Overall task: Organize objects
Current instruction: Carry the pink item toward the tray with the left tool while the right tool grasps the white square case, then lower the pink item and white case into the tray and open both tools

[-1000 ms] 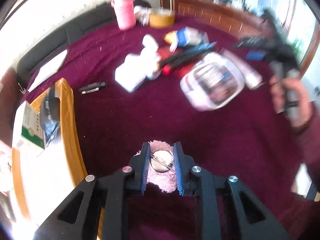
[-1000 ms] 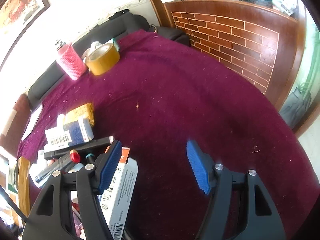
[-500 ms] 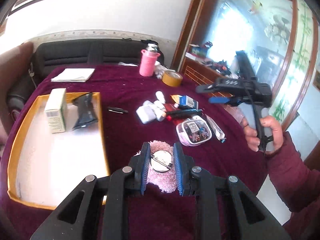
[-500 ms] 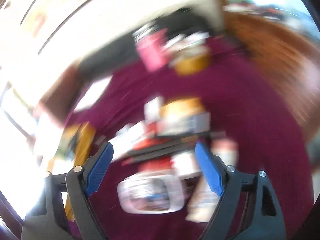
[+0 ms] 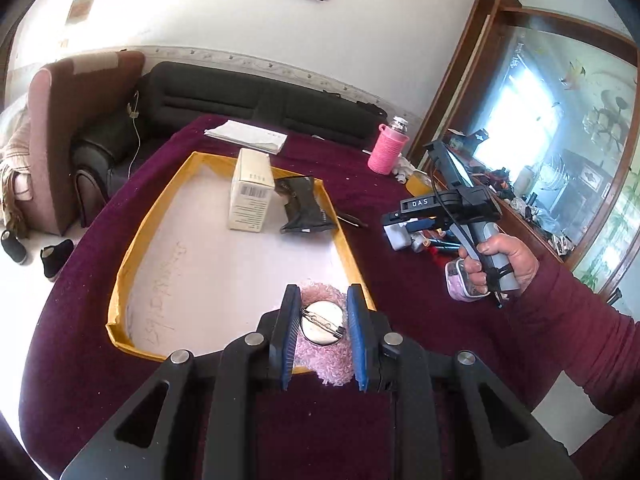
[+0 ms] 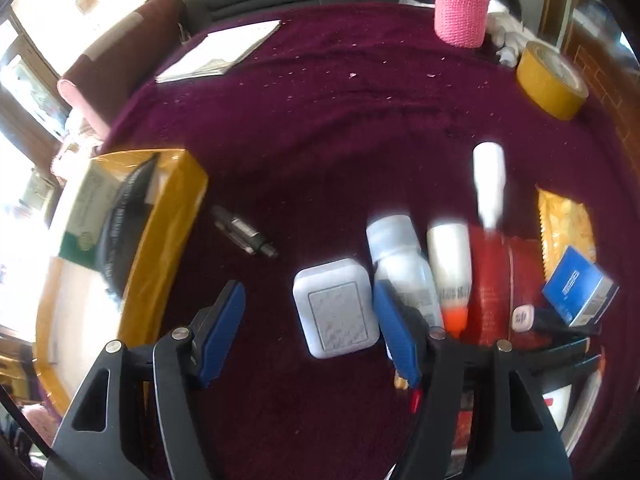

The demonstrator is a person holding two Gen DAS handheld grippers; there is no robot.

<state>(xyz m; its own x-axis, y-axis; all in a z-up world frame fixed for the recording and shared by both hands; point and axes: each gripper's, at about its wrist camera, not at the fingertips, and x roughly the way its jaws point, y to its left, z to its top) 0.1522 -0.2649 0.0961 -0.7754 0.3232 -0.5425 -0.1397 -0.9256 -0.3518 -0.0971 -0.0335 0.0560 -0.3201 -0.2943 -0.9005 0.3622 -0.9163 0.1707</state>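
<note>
My left gripper is shut on a fluffy pink pin badge and holds it over the near right edge of the yellow-rimmed tray. The tray holds a white box and a black pouch. My right gripper is open and empty, above the maroon cloth, with a white square case between its fingers further ahead. It also shows in the left wrist view, held in a hand over the pile.
To the right of the white case lie white bottles, a red pack, a blue box and a yellow packet. A small black cylinder lies near the tray. A pink-sleeved flask, tape roll and papers sit further back.
My left gripper has carried the badge left, to over the tray's edge. My right gripper has swung around and come down over the pile, near the white case.
</note>
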